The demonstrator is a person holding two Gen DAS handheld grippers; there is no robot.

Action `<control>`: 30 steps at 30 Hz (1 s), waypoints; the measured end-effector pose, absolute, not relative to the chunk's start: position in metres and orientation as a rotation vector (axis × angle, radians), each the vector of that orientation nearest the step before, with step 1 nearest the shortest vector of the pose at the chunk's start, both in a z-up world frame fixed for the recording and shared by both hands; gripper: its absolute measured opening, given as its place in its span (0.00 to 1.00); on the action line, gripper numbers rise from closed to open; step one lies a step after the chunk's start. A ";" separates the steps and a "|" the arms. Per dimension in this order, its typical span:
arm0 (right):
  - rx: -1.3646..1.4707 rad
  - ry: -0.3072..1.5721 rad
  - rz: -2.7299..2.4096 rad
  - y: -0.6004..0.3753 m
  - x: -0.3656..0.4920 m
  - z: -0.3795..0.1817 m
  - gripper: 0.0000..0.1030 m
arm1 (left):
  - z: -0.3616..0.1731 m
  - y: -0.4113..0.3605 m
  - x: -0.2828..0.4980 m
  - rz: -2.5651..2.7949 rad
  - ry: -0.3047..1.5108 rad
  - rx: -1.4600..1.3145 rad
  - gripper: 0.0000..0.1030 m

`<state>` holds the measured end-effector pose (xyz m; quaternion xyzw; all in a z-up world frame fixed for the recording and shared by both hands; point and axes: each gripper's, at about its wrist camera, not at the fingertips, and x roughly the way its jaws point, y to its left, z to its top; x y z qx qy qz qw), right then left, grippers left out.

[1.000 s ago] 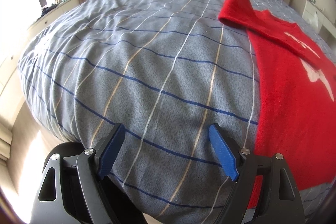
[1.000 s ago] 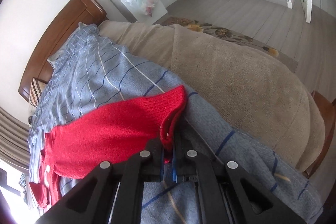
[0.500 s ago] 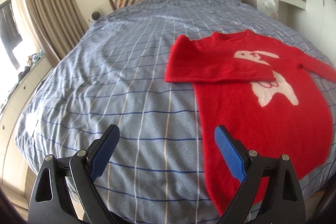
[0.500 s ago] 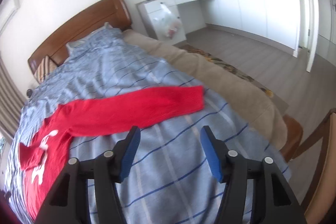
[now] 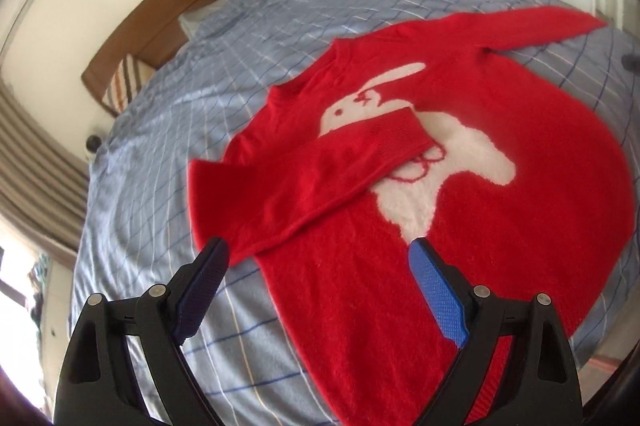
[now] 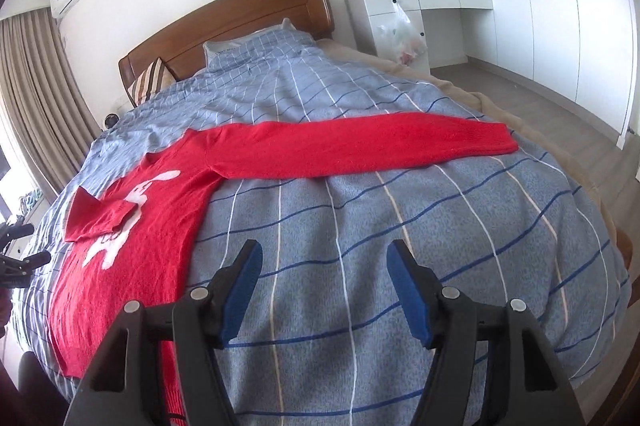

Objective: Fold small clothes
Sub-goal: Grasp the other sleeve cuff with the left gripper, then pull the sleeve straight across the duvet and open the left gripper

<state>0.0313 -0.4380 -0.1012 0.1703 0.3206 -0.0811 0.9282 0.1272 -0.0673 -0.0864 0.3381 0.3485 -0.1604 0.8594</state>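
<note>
A small red sweater (image 5: 500, 194) with a white rabbit on the chest lies flat on the bed. One sleeve (image 5: 320, 182) is folded across the chest. The other sleeve (image 6: 360, 146) lies stretched straight out to the right on the cover. My left gripper (image 5: 318, 282) is open and empty, above the sweater's lower left part. My right gripper (image 6: 324, 284) is open and empty, over bare cover in front of the stretched sleeve. The sweater body also shows in the right wrist view (image 6: 132, 246).
The bed has a blue-grey checked cover (image 6: 400, 226) and a wooden headboard (image 6: 240, 22). A beige blanket (image 6: 500, 106) runs along its right side. A white desk (image 6: 420, 10) with a plastic bag stands beyond. Curtains (image 6: 36, 98) hang at the left.
My right gripper opened, let go of the sleeve cuff and drew back; the sleeve now lies stretched out. My left gripper swung right, from bare cover to over the sweater.
</note>
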 end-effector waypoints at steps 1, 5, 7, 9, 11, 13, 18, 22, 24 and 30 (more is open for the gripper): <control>0.348 0.660 -0.165 -0.438 0.032 -0.102 0.63 | -0.091 -0.078 0.132 -0.347 0.713 0.755 0.87; 0.342 0.667 -0.164 -0.435 0.034 -0.104 0.63 | -0.105 -0.113 0.160 -0.408 0.731 0.810 0.81; 0.345 0.673 -0.163 -0.435 0.036 -0.106 0.63 | -0.121 -0.125 0.173 -0.443 0.780 0.843 0.79; 0.348 0.672 -0.163 -0.435 0.036 -0.106 0.63 | -0.139 -0.131 0.186 -0.461 0.834 0.882 0.66; 0.351 0.670 -0.163 -0.435 0.036 -0.106 0.63 | -0.144 -0.133 0.194 -0.478 0.855 0.864 0.61; 0.354 0.673 -0.161 -0.436 0.036 -0.107 0.63 | -0.141 -0.134 0.204 -0.503 0.888 0.799 0.53; 0.342 0.687 -0.144 -0.431 0.042 -0.110 0.63 | -0.120 -0.114 0.220 -0.502 0.938 0.539 0.02; 0.311 0.674 -0.133 -0.423 0.040 -0.108 0.63 | -0.063 -0.022 0.234 -0.348 0.859 0.172 0.02; 0.298 0.663 -0.131 -0.421 0.039 -0.106 0.63 | -0.040 0.046 0.237 -0.192 0.814 0.001 0.02; 0.289 0.666 -0.120 -0.415 0.041 -0.107 0.63 | -0.043 0.218 0.212 0.332 0.769 -0.213 0.02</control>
